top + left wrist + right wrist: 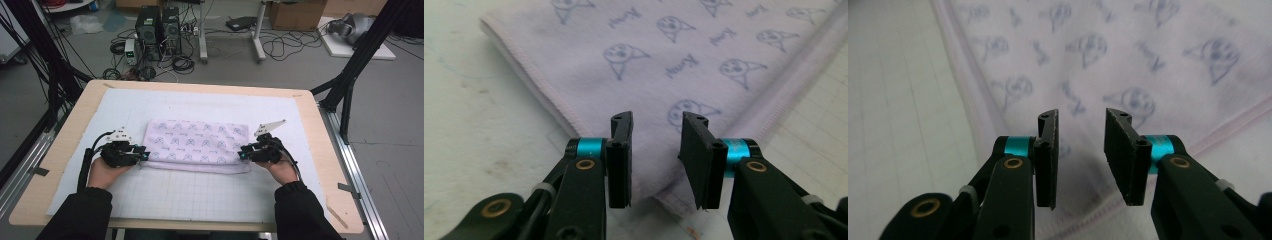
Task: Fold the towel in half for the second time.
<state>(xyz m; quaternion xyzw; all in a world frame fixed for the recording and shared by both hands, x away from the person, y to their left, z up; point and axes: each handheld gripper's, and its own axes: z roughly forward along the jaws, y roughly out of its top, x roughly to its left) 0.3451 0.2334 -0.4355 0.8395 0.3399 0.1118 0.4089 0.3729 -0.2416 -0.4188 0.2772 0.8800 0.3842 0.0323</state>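
**Fig.: Two grippers at the near corners of a folded towel**

L gripper (145,154) sits at the towel's near-left corner; R gripper (240,154) at the near-right corner. In the left gripper view the L jaws stand apart w/ a moderate gap, nothing pinched; the corner of the towel (644,65) lies below and beyond the gap, pads not pressing on it. In the right gripper view the R jaws show a similar gap, over the towel's hemmed edge, cloth visible between them but not clamped. Whether the jaw tips touch the fabric: cannot tell.

Towel (196,142): pale lilac w/ blue printed cartoon faces and script, folded to a long rectangle, lying flat approx. mid-table on a white gridded mat (200,195). A lower layer sticks out slightly along the near edge. Mat covers most of a light wooden table (320,150).

Each gripper is held in a hand w/ black sleeve, entering from the bottom of the high view. Beyond the table, on the floor: PC towers (157,27), loose cables.
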